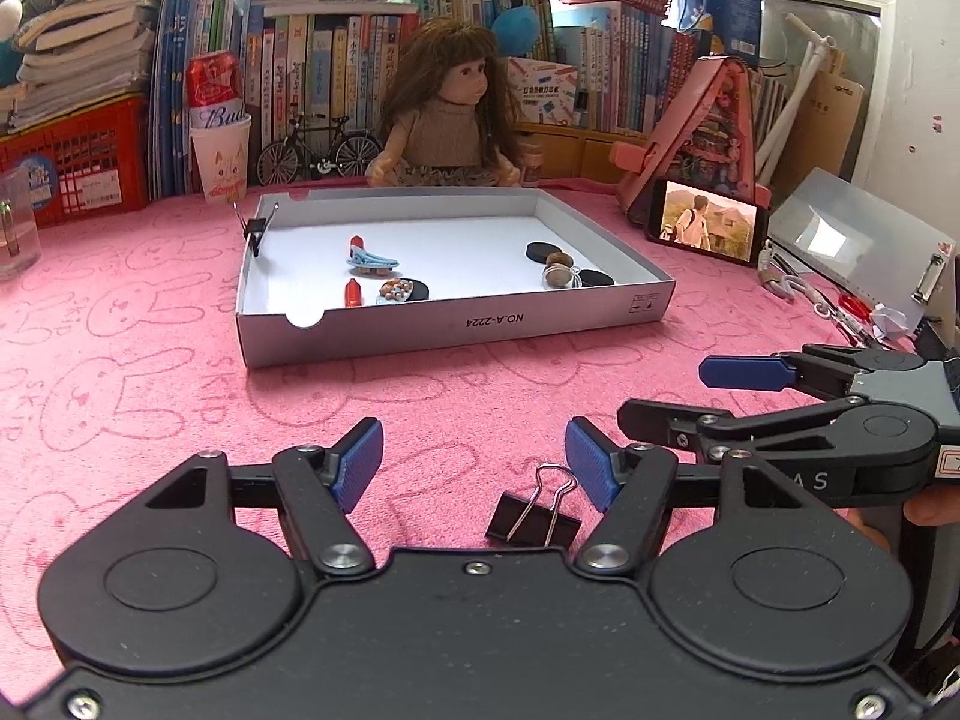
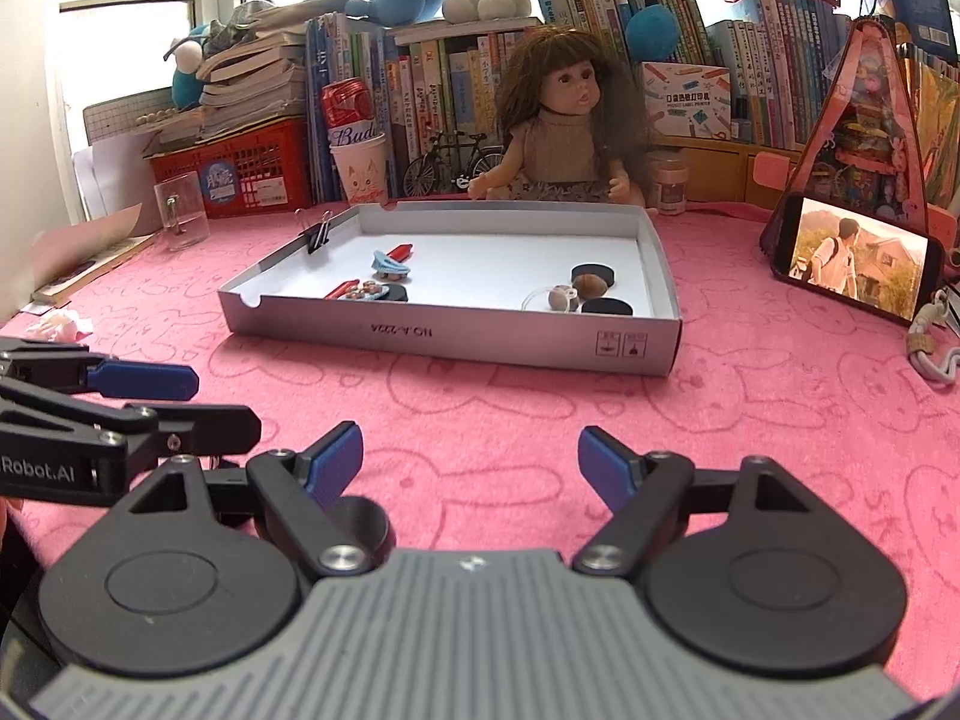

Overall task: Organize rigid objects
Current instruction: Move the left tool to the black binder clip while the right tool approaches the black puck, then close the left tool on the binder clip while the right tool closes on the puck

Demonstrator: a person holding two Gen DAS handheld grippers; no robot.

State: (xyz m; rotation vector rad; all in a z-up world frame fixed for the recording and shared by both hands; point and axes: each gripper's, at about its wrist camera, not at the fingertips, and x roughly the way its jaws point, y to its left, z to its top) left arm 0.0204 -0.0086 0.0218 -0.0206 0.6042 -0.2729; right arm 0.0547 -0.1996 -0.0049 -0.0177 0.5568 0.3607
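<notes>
A shallow white box lid point(image 1: 456, 324) point(image 2: 456, 339) lies on the pink cloth. It holds small red pieces point(image 1: 353, 292), a blue toy point(image 1: 372, 259), black discs point(image 1: 545, 252) point(image 2: 593, 273) and nuts point(image 1: 558, 273). A black binder clip point(image 1: 257, 229) point(image 2: 318, 234) is clamped on its left wall. Another black binder clip point(image 1: 533, 516) lies on the cloth between my left gripper's point(image 1: 474, 462) open fingers, close to the right finger. My right gripper point(image 2: 471, 468) is open and empty; a black disc point(image 2: 360, 519) lies near its left finger. Each gripper shows in the other's view.
A doll point(image 1: 444, 114), a toy bicycle point(image 1: 318, 147), a can in a paper cup point(image 1: 219, 138) and a red crate point(image 1: 72, 156) stand behind the lid before a wall of books. A propped phone point(image 1: 705, 222) point(image 2: 855, 258) and a clipboard point(image 1: 864, 240) are at the right. A glass point(image 2: 180, 210) stands at the left.
</notes>
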